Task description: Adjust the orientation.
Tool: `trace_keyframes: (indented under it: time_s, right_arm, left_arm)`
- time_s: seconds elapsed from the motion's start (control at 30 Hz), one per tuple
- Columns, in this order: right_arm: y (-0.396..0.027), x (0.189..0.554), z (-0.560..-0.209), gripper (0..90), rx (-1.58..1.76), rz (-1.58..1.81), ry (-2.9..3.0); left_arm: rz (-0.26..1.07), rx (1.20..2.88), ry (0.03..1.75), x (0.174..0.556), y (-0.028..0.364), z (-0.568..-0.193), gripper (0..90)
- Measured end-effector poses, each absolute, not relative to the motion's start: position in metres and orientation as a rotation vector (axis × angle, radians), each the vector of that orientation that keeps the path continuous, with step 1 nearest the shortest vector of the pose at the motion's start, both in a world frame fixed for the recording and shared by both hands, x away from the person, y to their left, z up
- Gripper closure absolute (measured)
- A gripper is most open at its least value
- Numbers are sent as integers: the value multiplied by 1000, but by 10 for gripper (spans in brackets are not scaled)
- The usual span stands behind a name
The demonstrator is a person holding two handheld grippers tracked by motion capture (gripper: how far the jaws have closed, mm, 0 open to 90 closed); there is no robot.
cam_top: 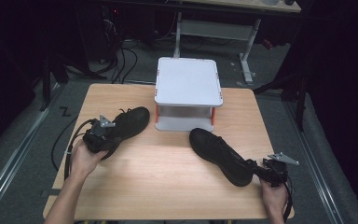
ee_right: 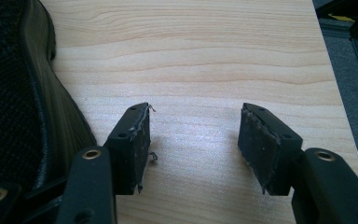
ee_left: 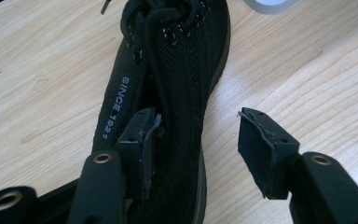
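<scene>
Two black lace-up shoes are laid on the wooden table (cam_top: pixel 168 163): left shoe (cam_top: pixel 123 126) near-left, right shoe (cam_top: pixel 219 156) near-right, w/ a white two-tier rack (cam_top: pixel 188 91) at the far side. Left gripper (ee_left: pixel 198 140) is held part-open, one jaw inside the collar, side wall between, not yet pinched. Right gripper (ee_right: pixel 193 140) is held open, empty, beside the heel. Uppers are judged soft, light; collar edge is best taken.

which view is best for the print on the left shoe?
Left gripper view: the left shoe is close up, and "SINCE 192…" reads along its collar, with the left claw straddling one side. High view has the whole shoe, too small for print. Right gripper view has the other shoe.
</scene>
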State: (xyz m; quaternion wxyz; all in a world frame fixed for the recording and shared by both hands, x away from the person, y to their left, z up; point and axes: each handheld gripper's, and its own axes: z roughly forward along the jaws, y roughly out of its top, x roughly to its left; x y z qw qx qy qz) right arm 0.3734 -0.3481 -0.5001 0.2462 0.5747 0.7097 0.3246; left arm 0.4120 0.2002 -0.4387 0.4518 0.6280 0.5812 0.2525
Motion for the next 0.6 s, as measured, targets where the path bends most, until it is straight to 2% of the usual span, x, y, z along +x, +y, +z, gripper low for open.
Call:
trace_keyframes:
  time_s: [0.3, 0.43, 0.5, 0.6]
  right_arm:
    - [-348, 373, -500, 436, 1569, 887, 1936]
    - [-348, 373, -500, 433, 1570, 888, 1936]
    - [-348, 373, -500, 431, 1570, 890, 1937]
    - [-349, 373, -500, 430, 1570, 892, 1937]
  left_arm:
    - [602, 1631, 1424, 416, 200, -441, 536]
    - [550, 1657, 1446, 422, 199, -445, 576]
    - [526, 1729, 1452, 427, 193, -459, 596]
    - [539, 1733, 1457, 432, 189, -466, 642]
